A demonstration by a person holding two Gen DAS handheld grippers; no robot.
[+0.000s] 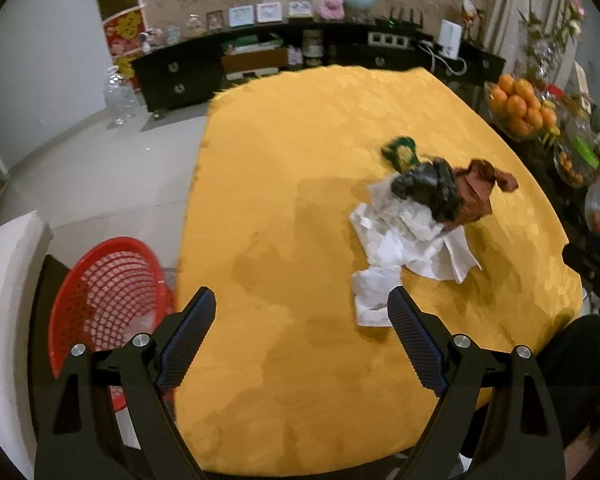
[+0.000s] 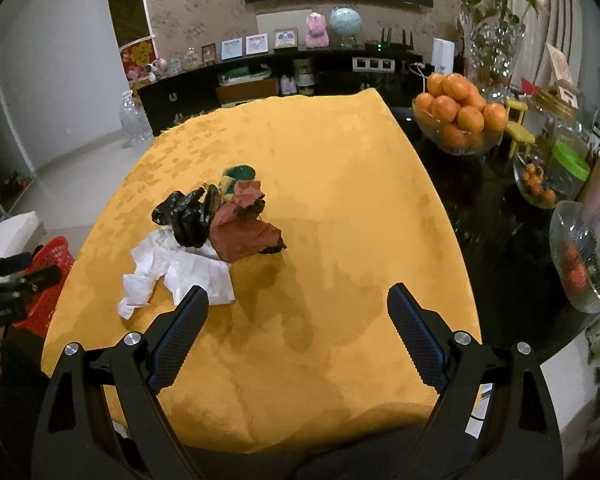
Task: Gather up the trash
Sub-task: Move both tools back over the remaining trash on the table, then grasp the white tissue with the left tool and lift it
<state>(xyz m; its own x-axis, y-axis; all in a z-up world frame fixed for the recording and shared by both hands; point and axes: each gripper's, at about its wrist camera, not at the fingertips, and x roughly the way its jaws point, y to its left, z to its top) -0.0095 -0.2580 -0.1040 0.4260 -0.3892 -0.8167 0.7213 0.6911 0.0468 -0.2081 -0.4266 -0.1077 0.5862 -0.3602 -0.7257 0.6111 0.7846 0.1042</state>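
A pile of trash lies on the yellow tablecloth: crumpled white paper, a black plastic bag, brown paper and a green-yellow wrapper. The same pile shows in the right wrist view: white paper, black bag, brown paper, green wrapper. A red mesh basket stands beside the table's left edge. My left gripper is open and empty, above the cloth near the white paper. My right gripper is open and empty, right of the pile.
A glass bowl of oranges, jars and glass bowls crowd the dark table part on the right. A dark sideboard with frames stands behind. A white chair is at left, next to the basket.
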